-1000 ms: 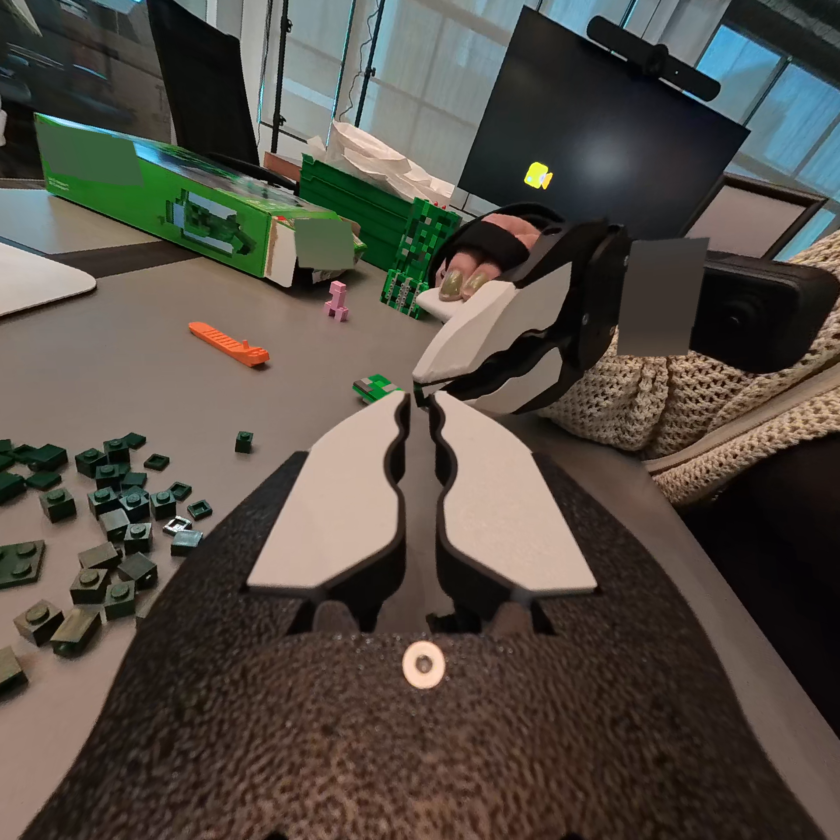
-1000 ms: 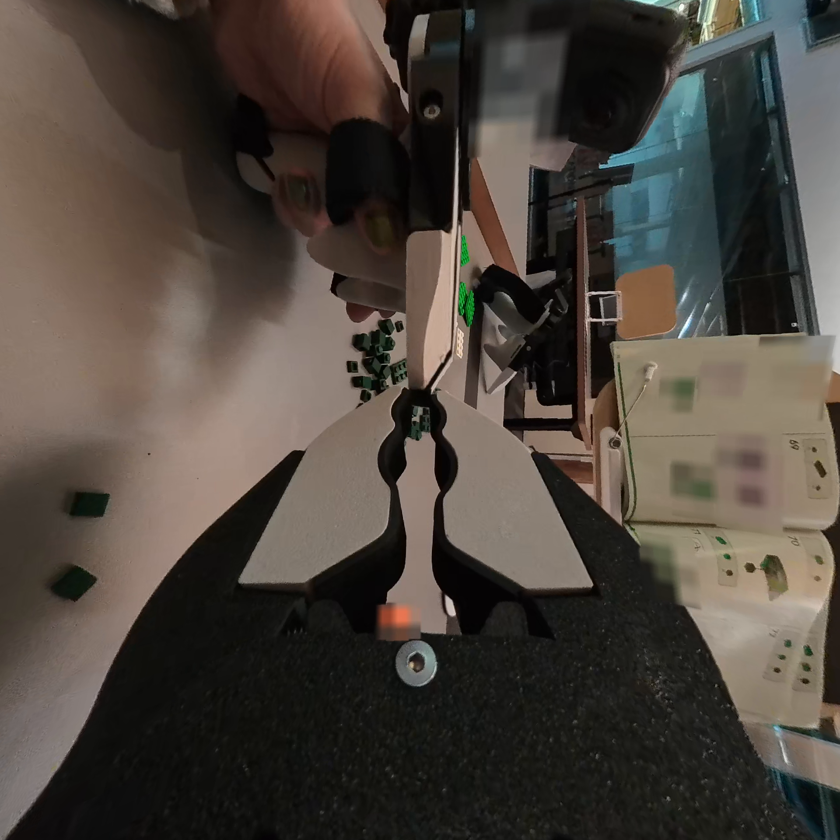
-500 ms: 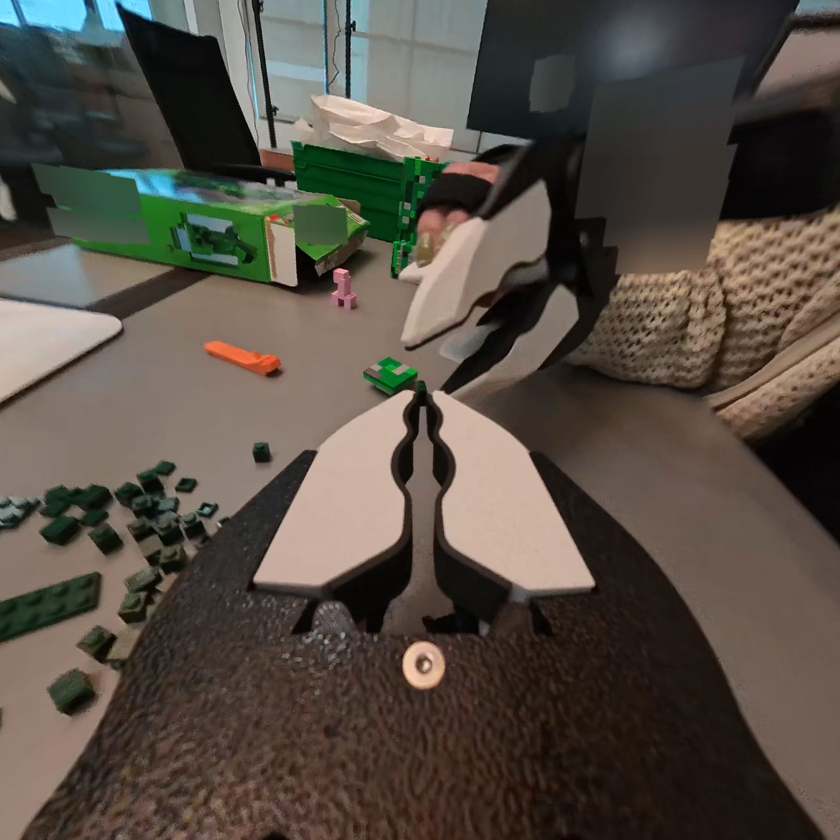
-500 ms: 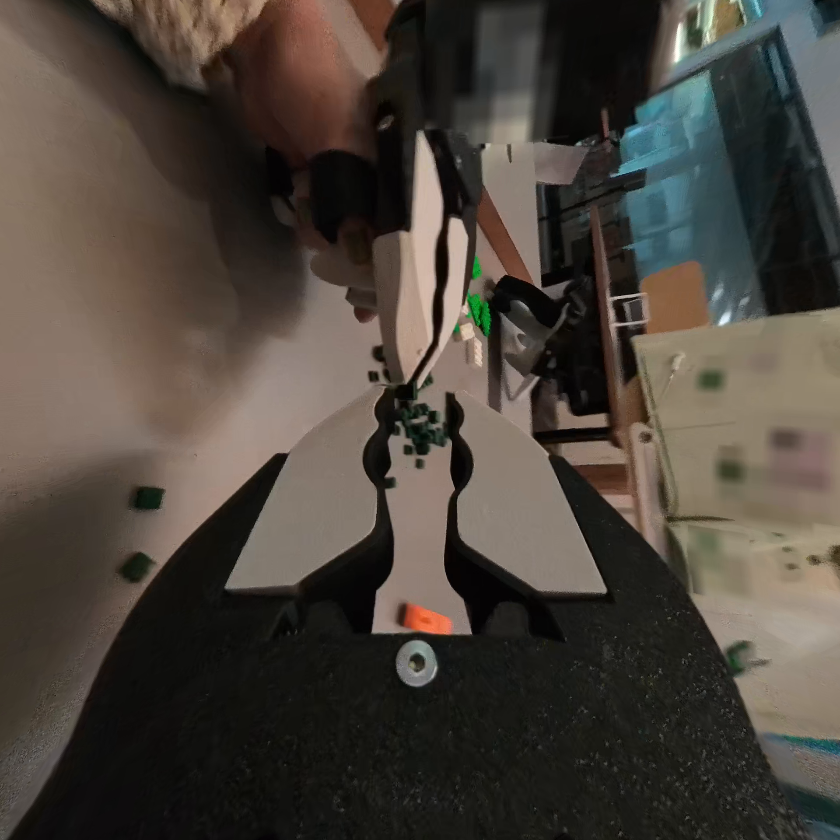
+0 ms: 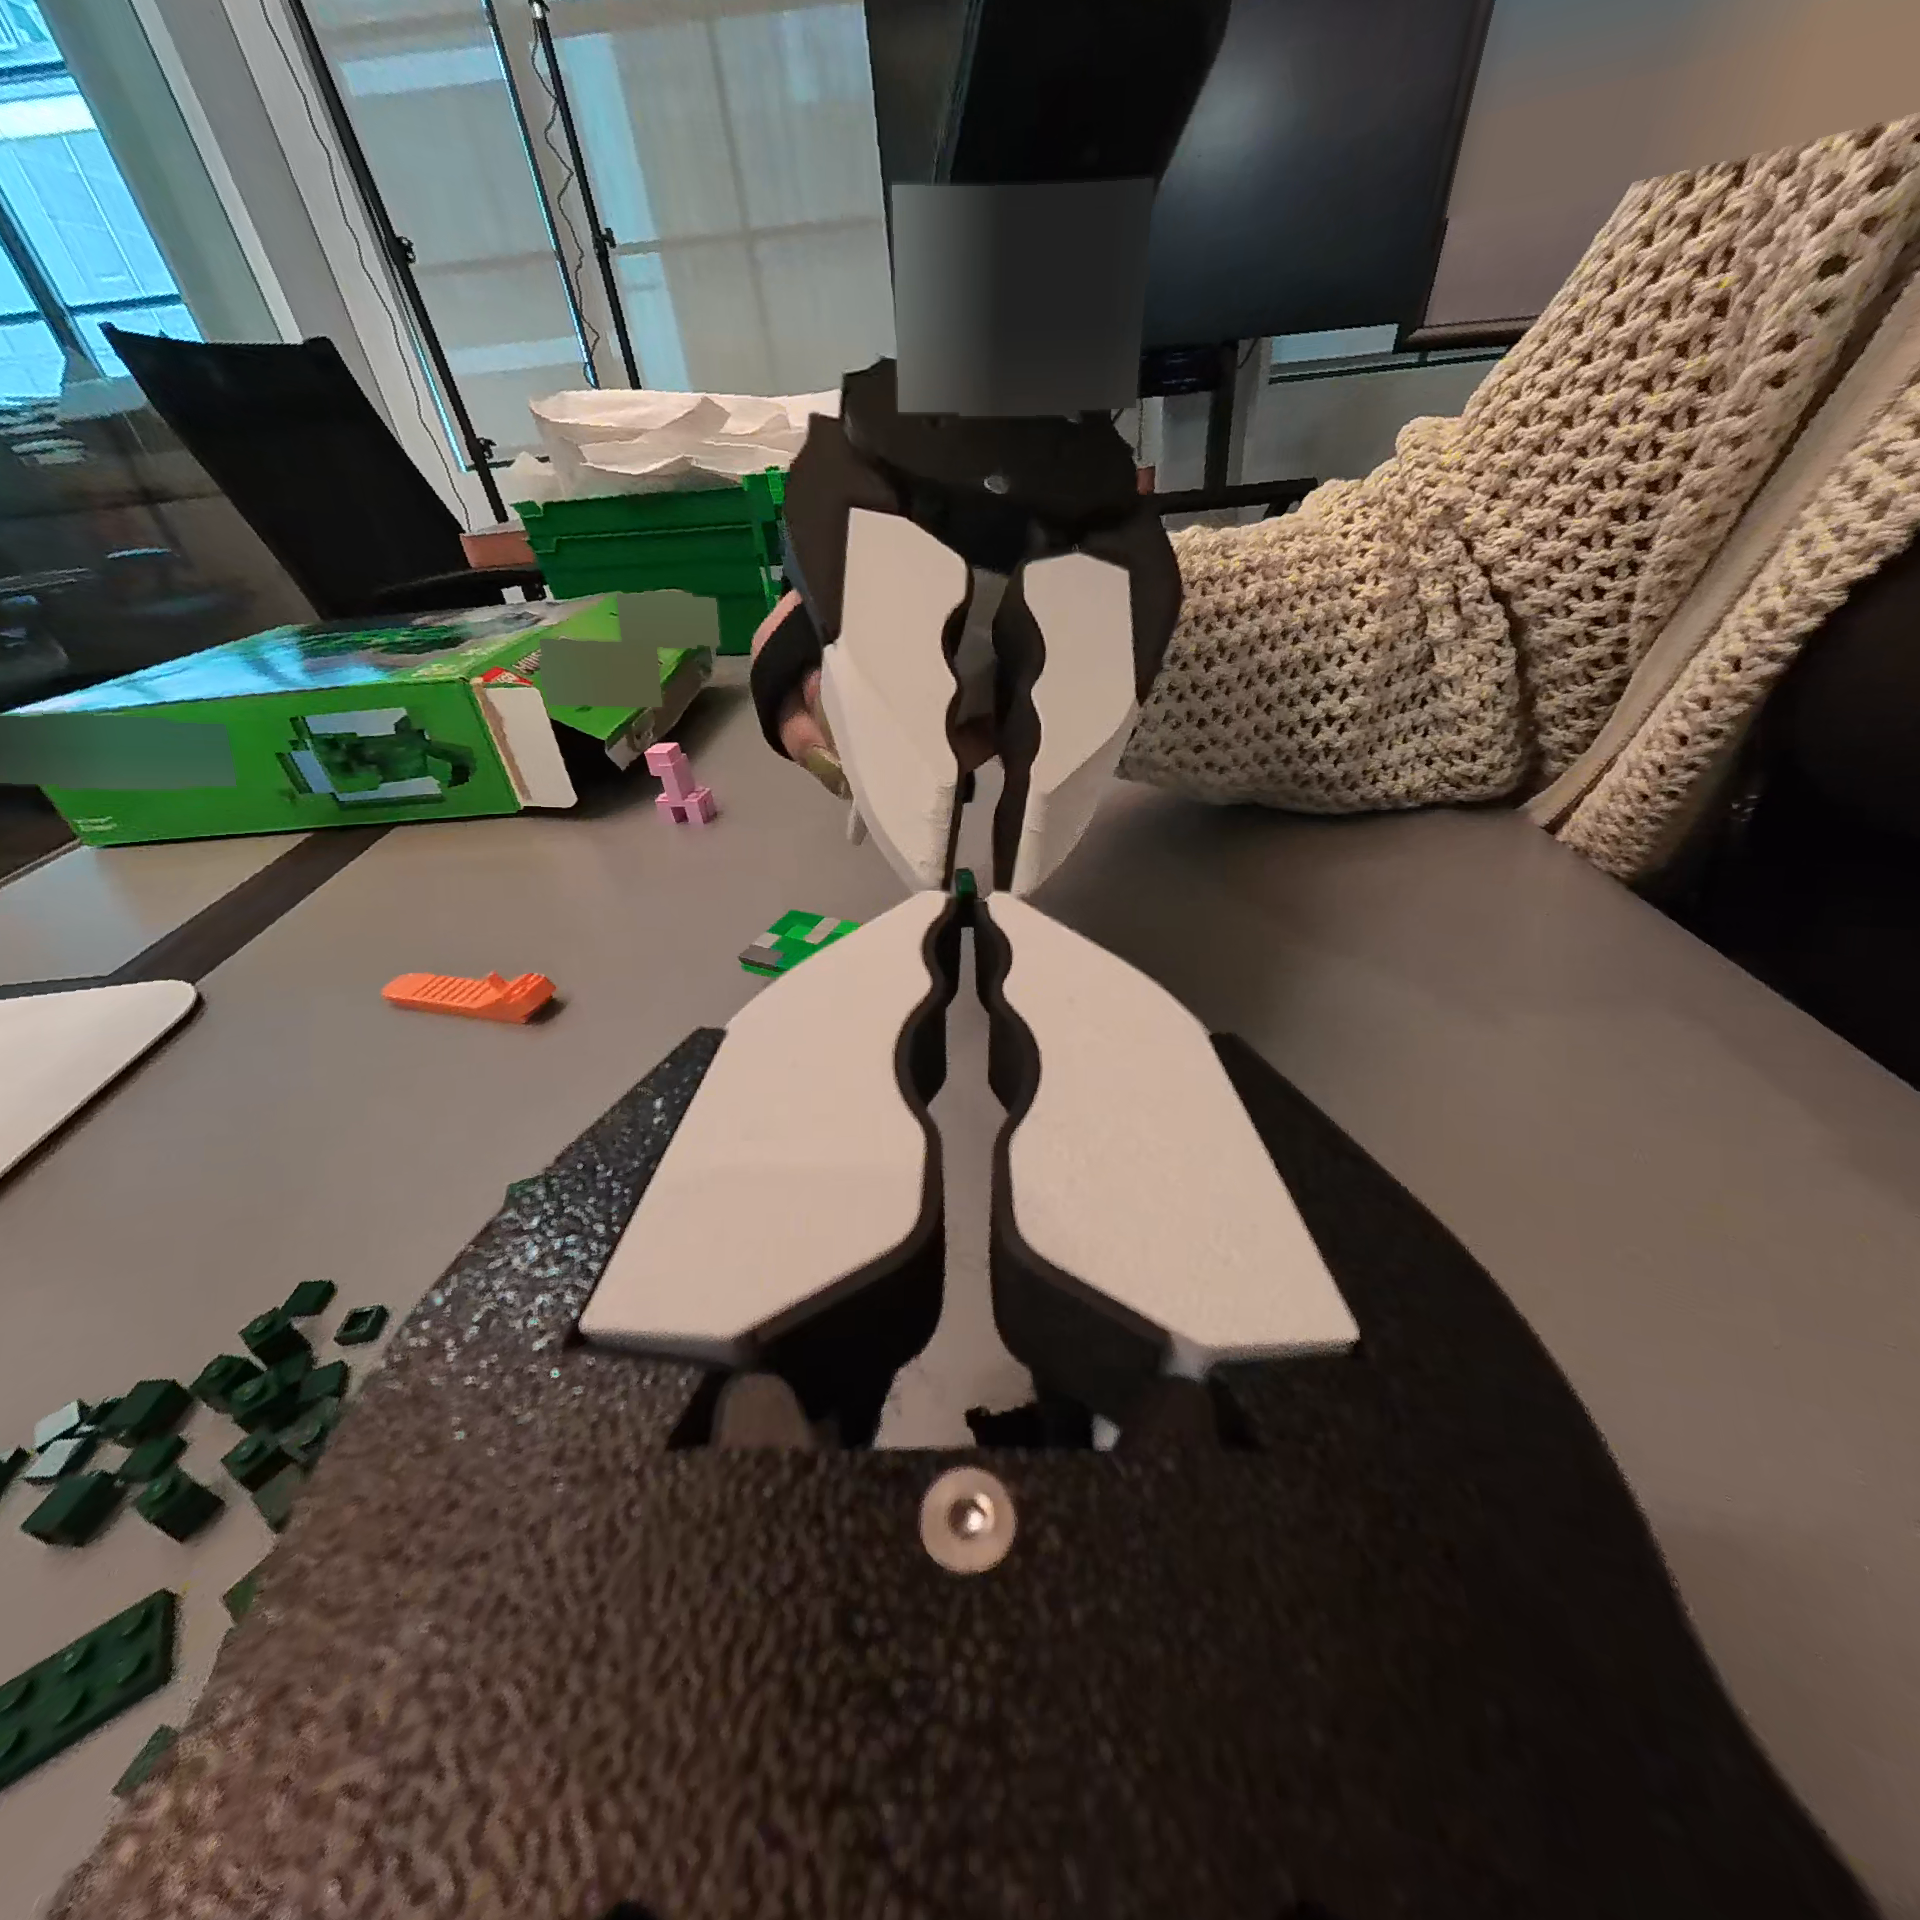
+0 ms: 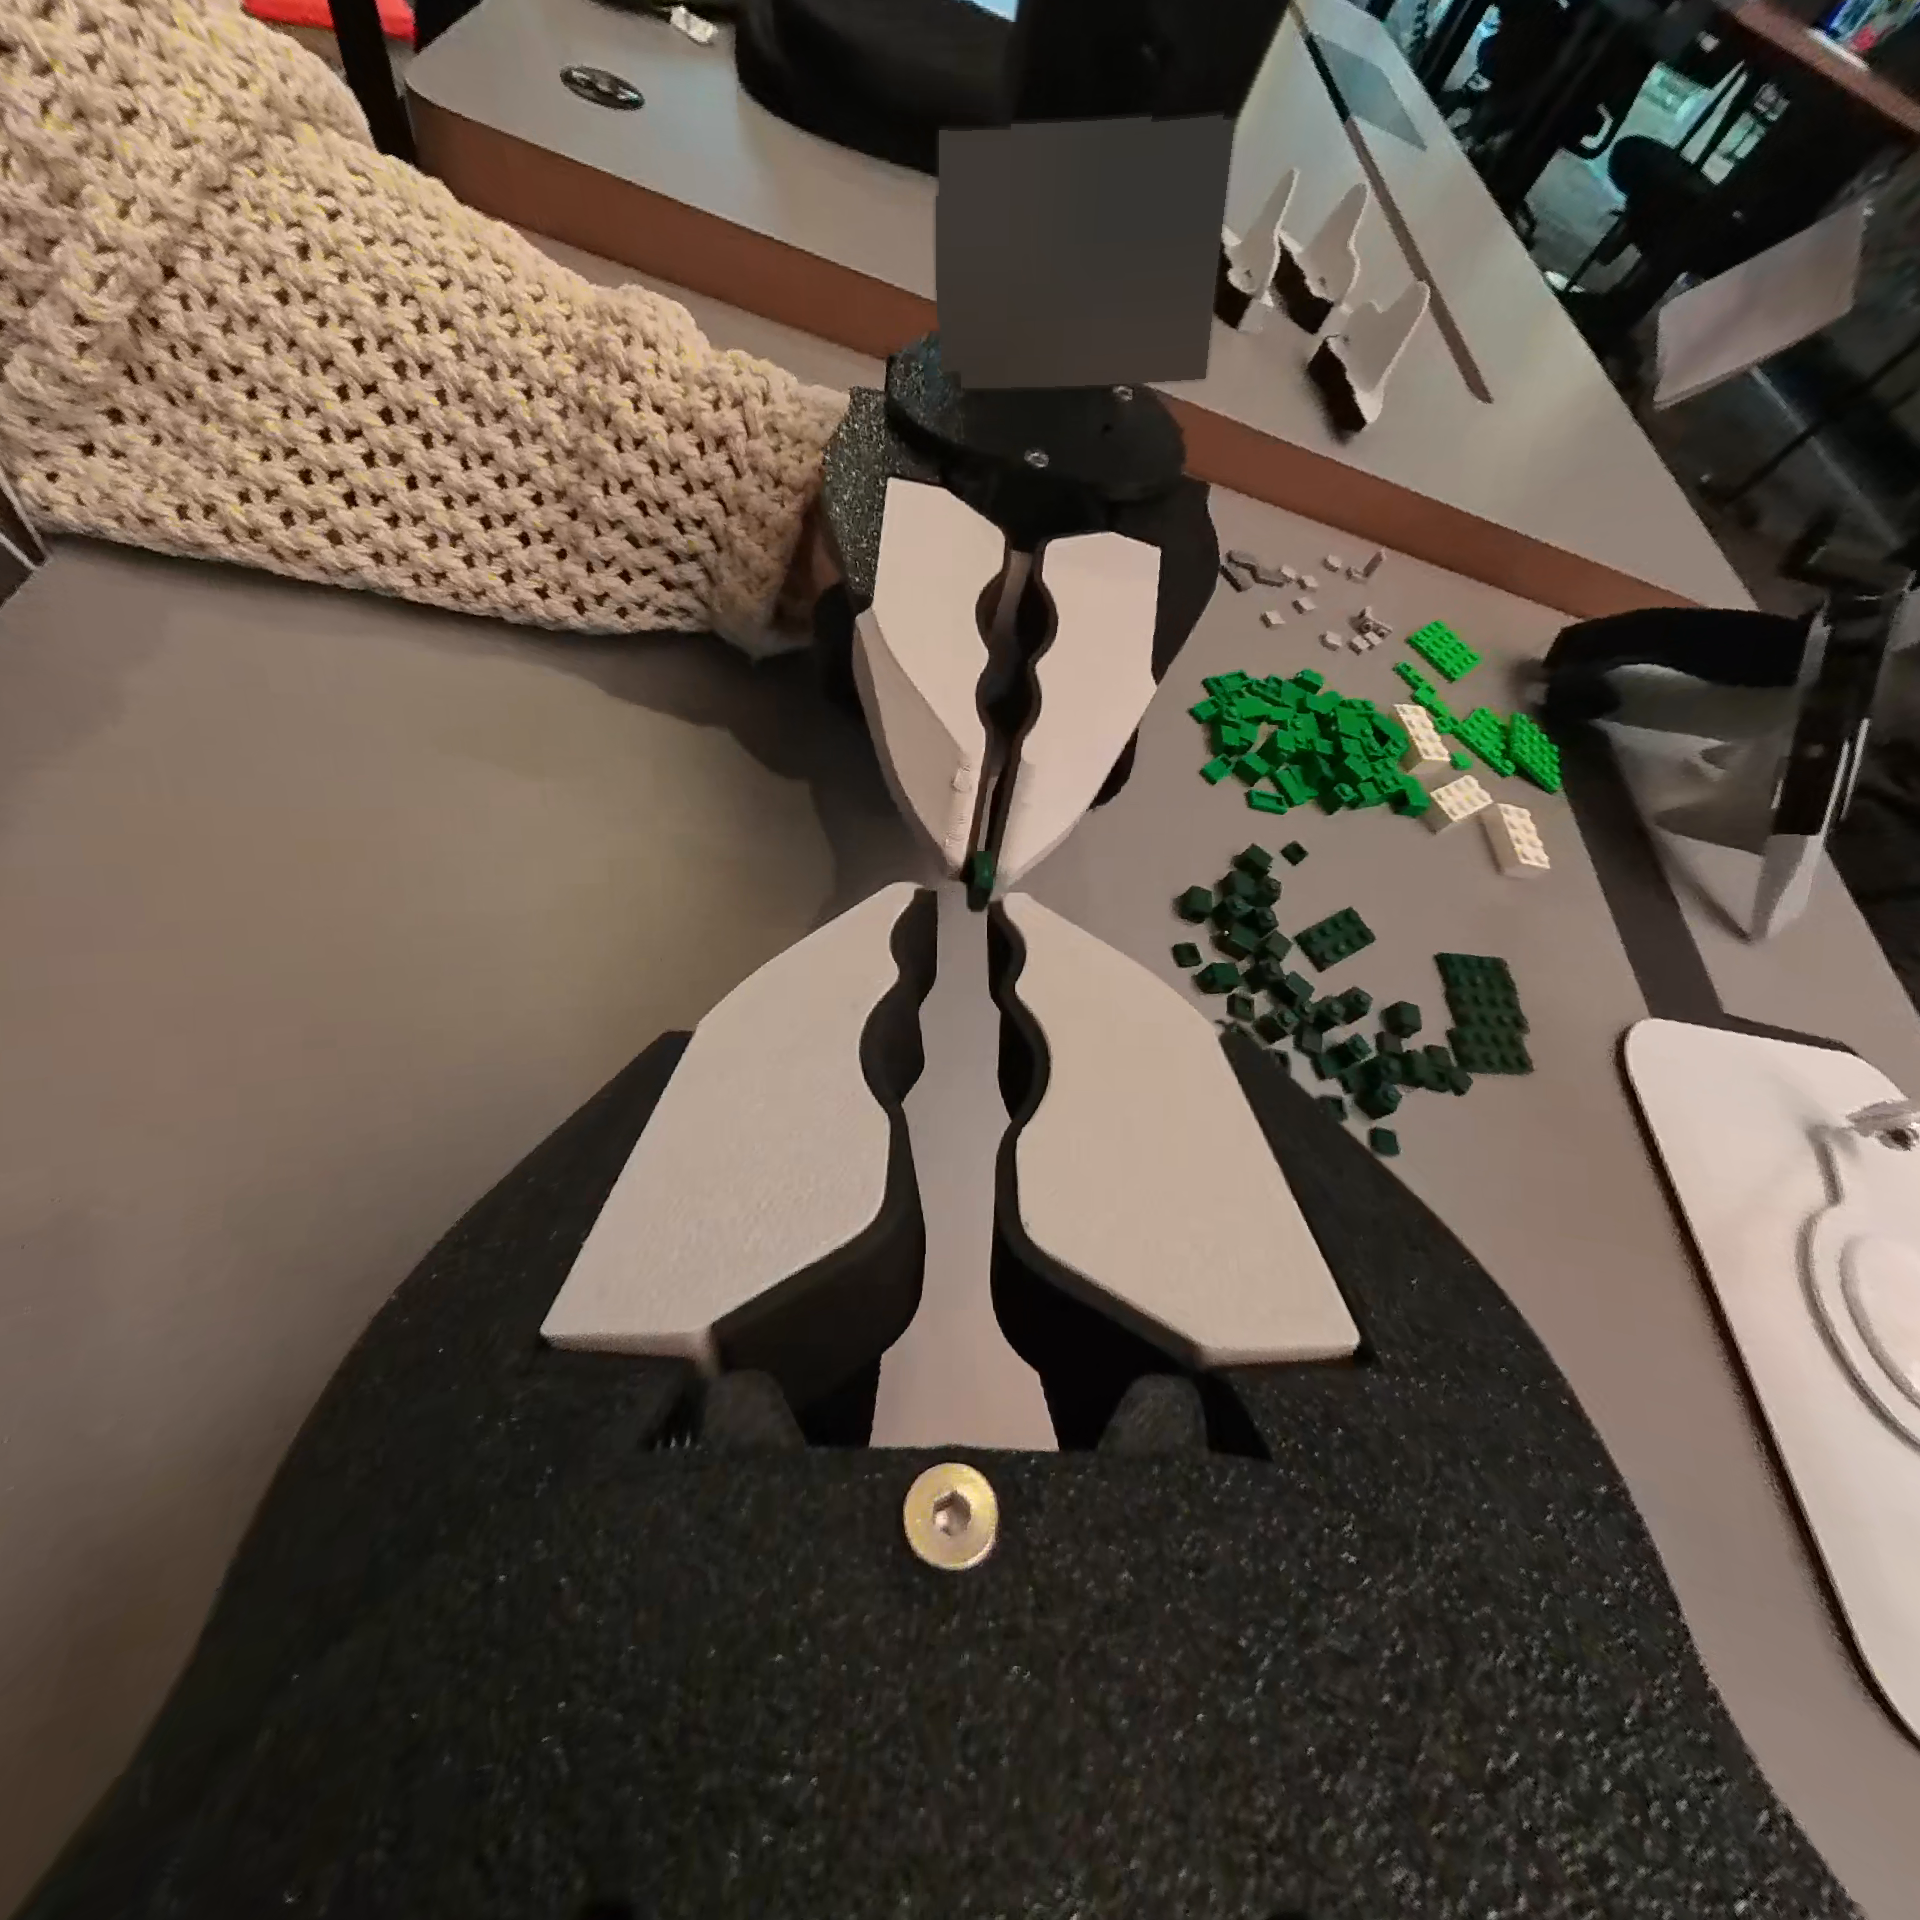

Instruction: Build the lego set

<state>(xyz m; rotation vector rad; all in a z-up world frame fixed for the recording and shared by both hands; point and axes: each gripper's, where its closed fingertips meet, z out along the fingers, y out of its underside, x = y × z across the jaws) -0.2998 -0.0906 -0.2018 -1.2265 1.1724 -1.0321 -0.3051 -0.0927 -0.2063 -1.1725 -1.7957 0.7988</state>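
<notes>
My left gripper (image 5: 966, 906) is shut on a small dark green lego piece (image 5: 964, 883), pinched at its very tips above the grey table (image 5: 1351, 1039). My right gripper (image 6: 958, 899) faces it tip to tip, with its jaws a narrow gap apart and nothing between them. In the right wrist view the small green piece (image 6: 979, 871) shows in the left gripper's tips (image 6: 977, 857), just beyond my right fingertips. In the left wrist view the right gripper (image 5: 979, 878) hangs just above the piece.
On the table lie a green lego box (image 5: 312, 748), an orange brick separator (image 5: 468, 997), a pink figure (image 5: 681, 790) and a small green-grey assembly (image 5: 795, 940). Dark green pieces (image 6: 1320, 997), bright green pieces (image 6: 1320, 738), white bricks (image 6: 1455, 800) and a white mat (image 6: 1766, 1247) lie right. A knitted sleeve (image 6: 364, 416) rests left. The grippers are tip to tip, or close to it.
My right gripper held the small green piece a second ago and has opened. The piece now sits in my left gripper. Both grippers have swung round to face each other tip to tip.
</notes>
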